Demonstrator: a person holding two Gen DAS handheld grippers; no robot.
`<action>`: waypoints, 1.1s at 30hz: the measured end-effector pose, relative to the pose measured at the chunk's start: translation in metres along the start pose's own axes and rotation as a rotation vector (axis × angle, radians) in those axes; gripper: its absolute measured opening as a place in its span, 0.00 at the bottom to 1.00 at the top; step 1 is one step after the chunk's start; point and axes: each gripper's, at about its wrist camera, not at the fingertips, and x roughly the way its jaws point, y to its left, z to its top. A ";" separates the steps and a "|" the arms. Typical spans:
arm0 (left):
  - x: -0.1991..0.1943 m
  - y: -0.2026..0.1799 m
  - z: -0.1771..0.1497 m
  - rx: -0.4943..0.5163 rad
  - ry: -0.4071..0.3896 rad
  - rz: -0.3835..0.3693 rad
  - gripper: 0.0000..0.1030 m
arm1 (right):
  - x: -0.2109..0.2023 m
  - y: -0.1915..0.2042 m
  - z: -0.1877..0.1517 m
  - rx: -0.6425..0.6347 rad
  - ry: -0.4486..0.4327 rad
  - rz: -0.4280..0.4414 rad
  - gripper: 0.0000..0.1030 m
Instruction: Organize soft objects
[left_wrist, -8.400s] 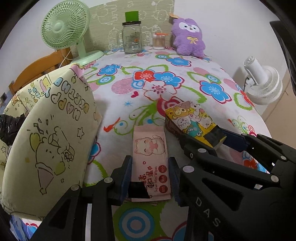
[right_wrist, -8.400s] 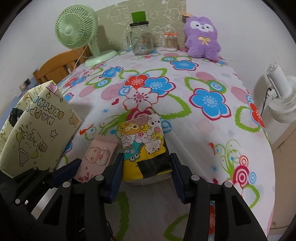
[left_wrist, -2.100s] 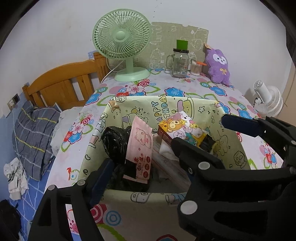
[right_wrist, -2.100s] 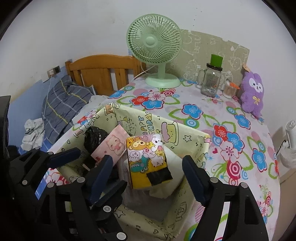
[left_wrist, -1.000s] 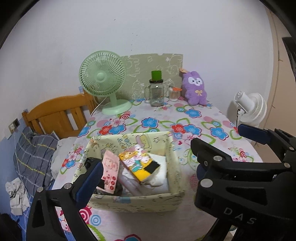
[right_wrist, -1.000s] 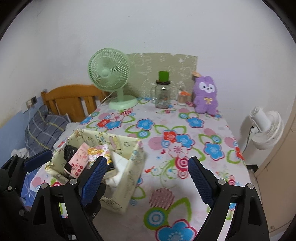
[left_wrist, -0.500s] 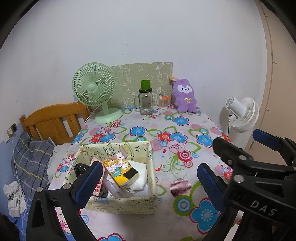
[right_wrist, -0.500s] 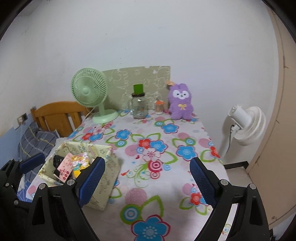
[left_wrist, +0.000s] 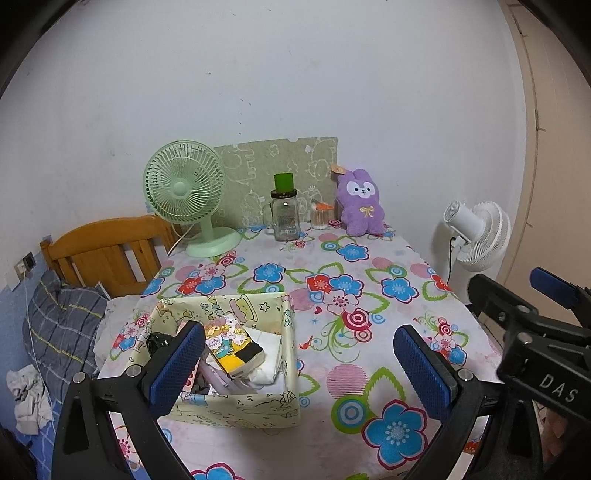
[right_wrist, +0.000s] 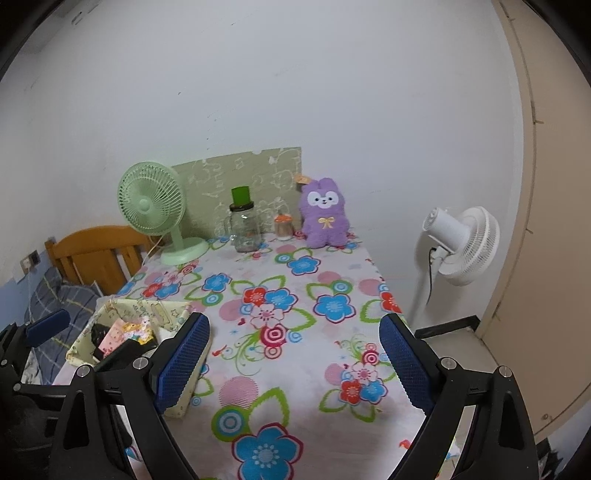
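**Packs binned, both grippers free above the floral cloth**

Floral cloth covers the surface (left_wrist: 369, 295), with a green fan (left_wrist: 184, 192), a glass jar (left_wrist: 283, 218) and a purple plush rabbit (left_wrist: 360, 203) lined up along the far wall. Near the left front edge stands the yellow fabric bin (left_wrist: 236, 410); the cartoon-print tissue pack (left_wrist: 234, 349) lies tilted on top of its contents, and the pink wipes pack (right_wrist: 112, 341) shows beside it in the right wrist view. The left hand-held gripper (left_wrist: 301, 369) and the right hand-held gripper (right_wrist: 295, 363) both hang raised well above the cloth, jaws spread wide, nothing between them.

Judging by this, the binning step looks finished. If the plush counts as a soft object, the next move calls for a long reach to the far edge and a gentle squeeze around its body.
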 end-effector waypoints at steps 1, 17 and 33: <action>-0.001 0.000 0.000 -0.005 0.000 0.000 1.00 | -0.001 -0.001 0.000 0.002 -0.004 -0.004 0.92; -0.005 0.010 0.002 -0.043 -0.010 0.025 1.00 | -0.008 -0.005 0.003 -0.005 -0.031 0.001 0.94; -0.006 0.020 0.001 -0.085 -0.009 0.036 1.00 | -0.010 0.001 0.004 -0.025 -0.041 0.003 0.95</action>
